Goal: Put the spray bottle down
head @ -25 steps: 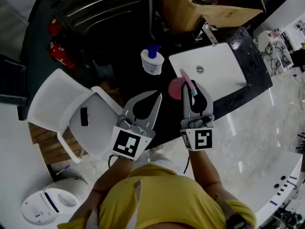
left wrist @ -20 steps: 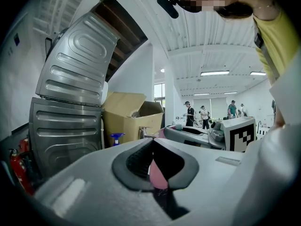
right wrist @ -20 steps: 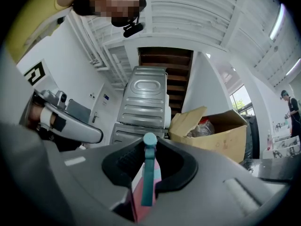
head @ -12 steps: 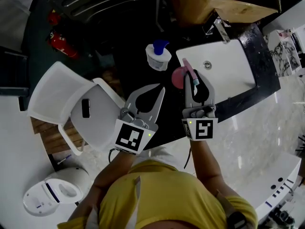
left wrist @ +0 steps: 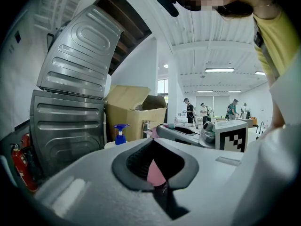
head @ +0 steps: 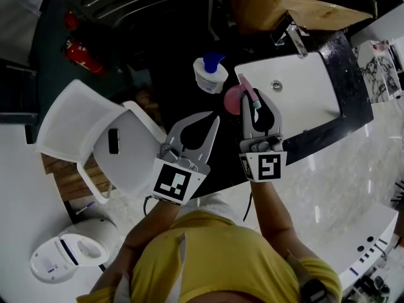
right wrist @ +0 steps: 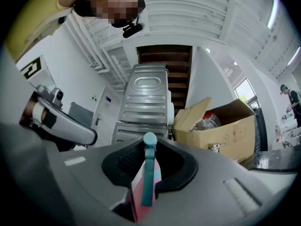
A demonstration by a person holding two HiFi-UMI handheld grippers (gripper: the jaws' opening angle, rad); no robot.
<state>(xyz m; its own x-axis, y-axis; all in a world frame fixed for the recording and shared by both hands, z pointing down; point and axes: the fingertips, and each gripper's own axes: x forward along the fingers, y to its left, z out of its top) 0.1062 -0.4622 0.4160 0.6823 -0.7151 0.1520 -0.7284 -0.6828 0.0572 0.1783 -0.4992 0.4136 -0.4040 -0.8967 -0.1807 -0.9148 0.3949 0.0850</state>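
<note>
A pink spray bottle [head: 234, 100] with a teal trigger [right wrist: 149, 173] is clamped between the jaws of my right gripper [head: 251, 100]. It hangs over the black counter [head: 315, 128], just left of the white sink [head: 297, 93]. In the right gripper view the trigger stands upright between the pads and the pink body [right wrist: 138, 194] shows below it. My left gripper [head: 214, 117] is beside it to the left, jaws together and empty. Through its jaw opening in the left gripper view a bit of the pink bottle [left wrist: 154, 171] shows.
A white bottle with a blue spray top [head: 210, 73] stands on the counter beyond the grippers. A cardboard box [head: 284, 5] sits behind the sink's tap [head: 293, 36]. A white chair [head: 82, 137] holding a black phone [head: 113, 141] is at the left, with a fire extinguisher [head: 79, 55] further back.
Both grippers have sunk a little and edged toward the counter over the second. The pink bottle stays in the right gripper; the left stays shut.
</note>
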